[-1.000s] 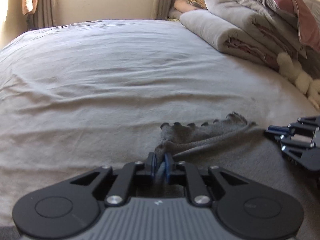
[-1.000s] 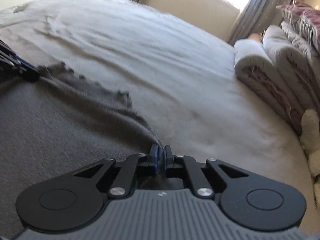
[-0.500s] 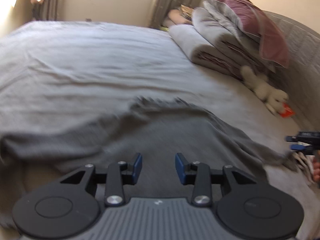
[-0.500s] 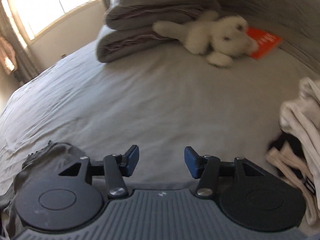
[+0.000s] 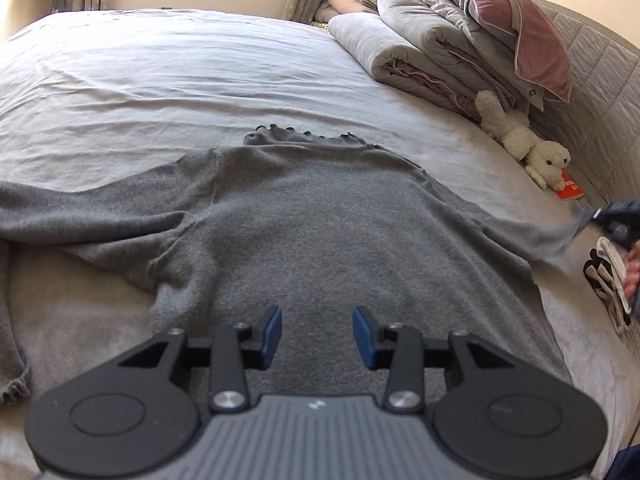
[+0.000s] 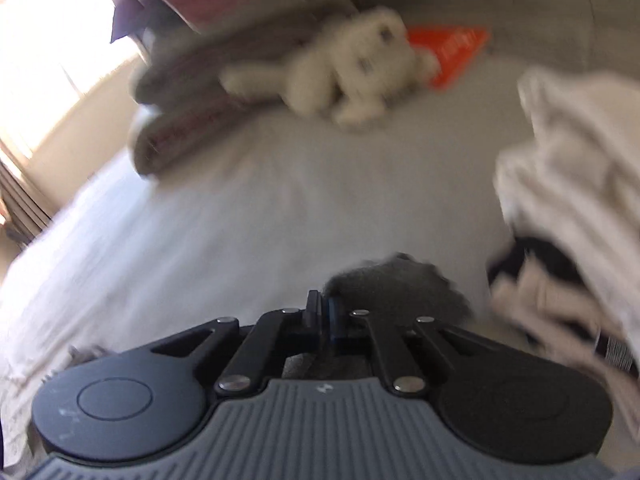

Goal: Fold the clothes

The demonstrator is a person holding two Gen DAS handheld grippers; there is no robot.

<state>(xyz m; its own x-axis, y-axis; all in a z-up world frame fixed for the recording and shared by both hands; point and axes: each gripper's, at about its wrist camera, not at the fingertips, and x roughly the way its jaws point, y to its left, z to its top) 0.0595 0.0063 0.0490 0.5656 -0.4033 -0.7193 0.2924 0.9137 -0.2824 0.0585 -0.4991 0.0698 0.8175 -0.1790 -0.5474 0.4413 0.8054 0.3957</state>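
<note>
A grey knit sweater [image 5: 312, 216] lies spread flat on the bed, frilled collar at the far side, sleeves stretched out left and right. My left gripper [image 5: 317, 334] hovers open over the sweater's lower body with nothing between its blue pads. In the left wrist view my right gripper [image 5: 600, 218] sits at the far right, at the end of the right sleeve. The blurred right wrist view shows my right gripper [image 6: 323, 314] shut on the frilled sleeve cuff [image 6: 400, 286].
Folded quilts and a pink pillow [image 5: 460, 40] are stacked at the headboard side. A white plush toy [image 5: 520, 136] and an orange card [image 5: 568, 191] lie beside them. A pile of light clothes [image 6: 576, 200] lies to the right of the sleeve end.
Both grippers let go of the sweater's collar about half a second ago. The left one pulled back over the body and stays open. The right one has since shut on the right sleeve cuff.
</note>
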